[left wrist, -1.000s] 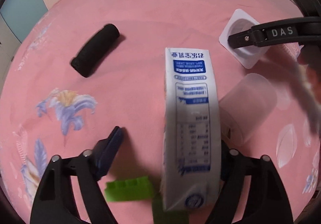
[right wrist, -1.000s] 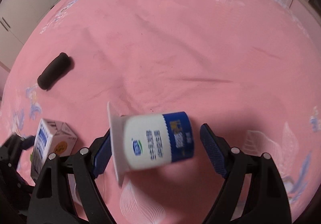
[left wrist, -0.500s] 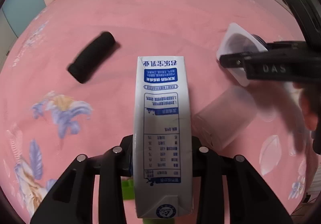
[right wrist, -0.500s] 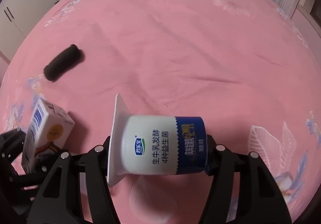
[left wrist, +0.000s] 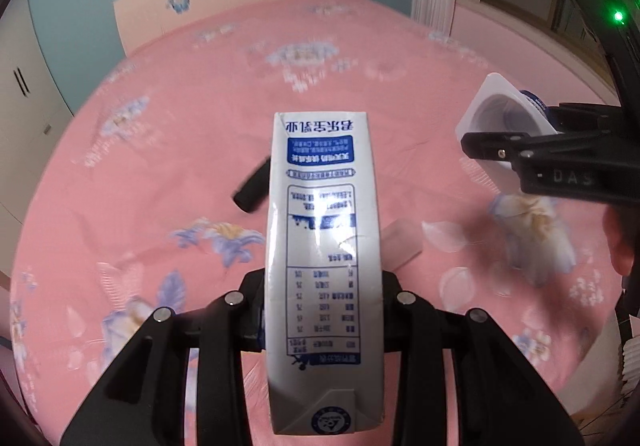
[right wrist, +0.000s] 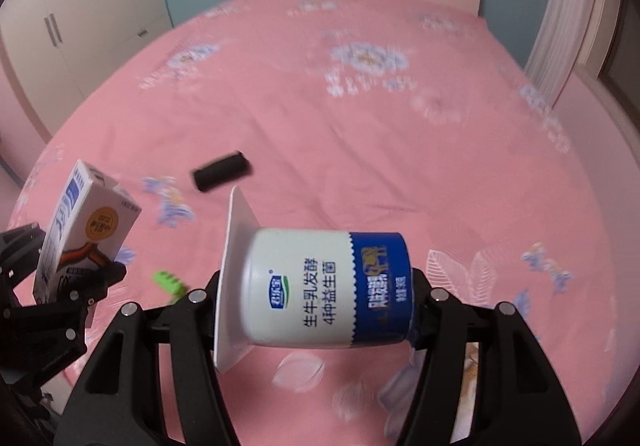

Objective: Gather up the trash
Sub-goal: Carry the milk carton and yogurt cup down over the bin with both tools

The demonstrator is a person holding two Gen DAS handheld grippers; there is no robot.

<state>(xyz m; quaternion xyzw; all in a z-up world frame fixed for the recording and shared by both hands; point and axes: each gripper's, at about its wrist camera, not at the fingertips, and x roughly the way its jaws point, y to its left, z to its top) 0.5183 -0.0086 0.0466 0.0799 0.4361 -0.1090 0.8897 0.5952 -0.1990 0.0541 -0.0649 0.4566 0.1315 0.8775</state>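
A: How much of the trash is collected so far?

B: Two pieces are picked up and held clear of the pink bed sheet [right wrist: 400, 134]. The milk carton [left wrist: 324, 266] is pinched across its narrow sides by the left gripper [left wrist: 324, 310], whose jaws were closing on it a moment ago. The yogurt cup [right wrist: 320, 286] is clamped on its side in the right gripper [right wrist: 316, 302], its jaws also lately closed, with the rim to the left.

A: And what is left?

B: No bin or bag is seen in either view, so nothing is judged as dropped off yet. A black roll [right wrist: 220, 170] is lying far out on the sheet, and a green toothed piece [right wrist: 170, 282] is seen near the left edge.

A: Is anything inside the containers?

B: The cup's mouth is shown in the left view and looks empty. The carton is closed; its contents cannot be told.
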